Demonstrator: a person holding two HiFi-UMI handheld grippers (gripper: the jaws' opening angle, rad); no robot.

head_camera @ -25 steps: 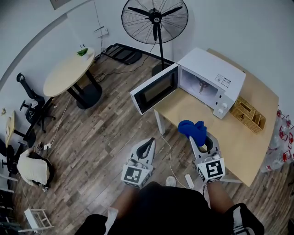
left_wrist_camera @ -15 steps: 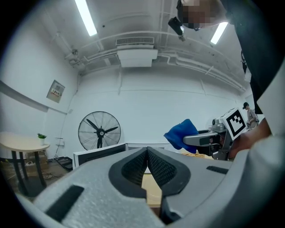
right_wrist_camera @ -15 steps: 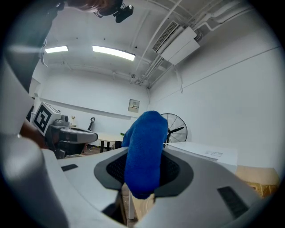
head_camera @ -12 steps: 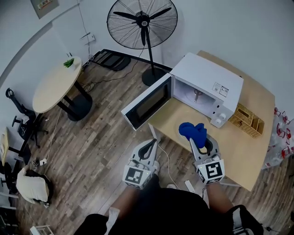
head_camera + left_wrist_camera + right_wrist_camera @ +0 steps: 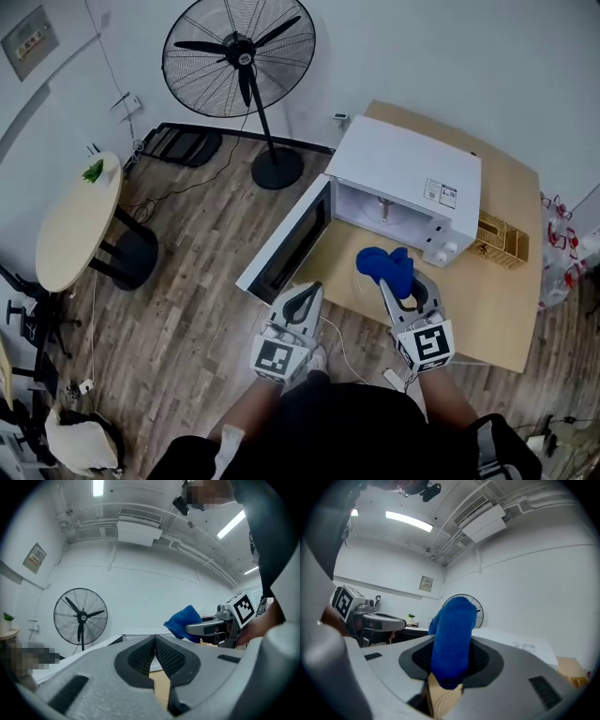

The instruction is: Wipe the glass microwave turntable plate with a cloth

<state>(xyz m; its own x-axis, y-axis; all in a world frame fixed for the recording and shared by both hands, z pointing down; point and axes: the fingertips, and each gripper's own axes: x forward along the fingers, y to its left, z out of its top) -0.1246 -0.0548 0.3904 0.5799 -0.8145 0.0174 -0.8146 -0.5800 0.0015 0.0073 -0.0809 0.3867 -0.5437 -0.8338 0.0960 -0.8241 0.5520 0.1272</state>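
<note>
My right gripper point(image 5: 405, 283) is shut on a blue cloth point(image 5: 383, 265), held above the front edge of the wooden table point(image 5: 487, 300). In the right gripper view the cloth point(image 5: 452, 644) bulges up between the jaws. My left gripper point(image 5: 304, 291) is shut with nothing in it, level with the right one and just off the table's near-left corner. The white microwave point(image 5: 405, 171) stands on the table with its door point(image 5: 281, 246) swung wide open to the left. Its cavity point(image 5: 380, 212) looks pale, and I cannot make out the glass plate in it.
A wicker basket point(image 5: 497, 240) sits right of the microwave. A tall pedestal fan point(image 5: 239, 58) stands on the wood floor behind the open door, and a round table point(image 5: 77, 221) is at far left. A cable and a power strip point(image 5: 391, 378) lie on the floor by my feet.
The view has moved toward the table: the microwave and fan have slid left and closer. Both grippers keep their pose, the right still holding the cloth.
</note>
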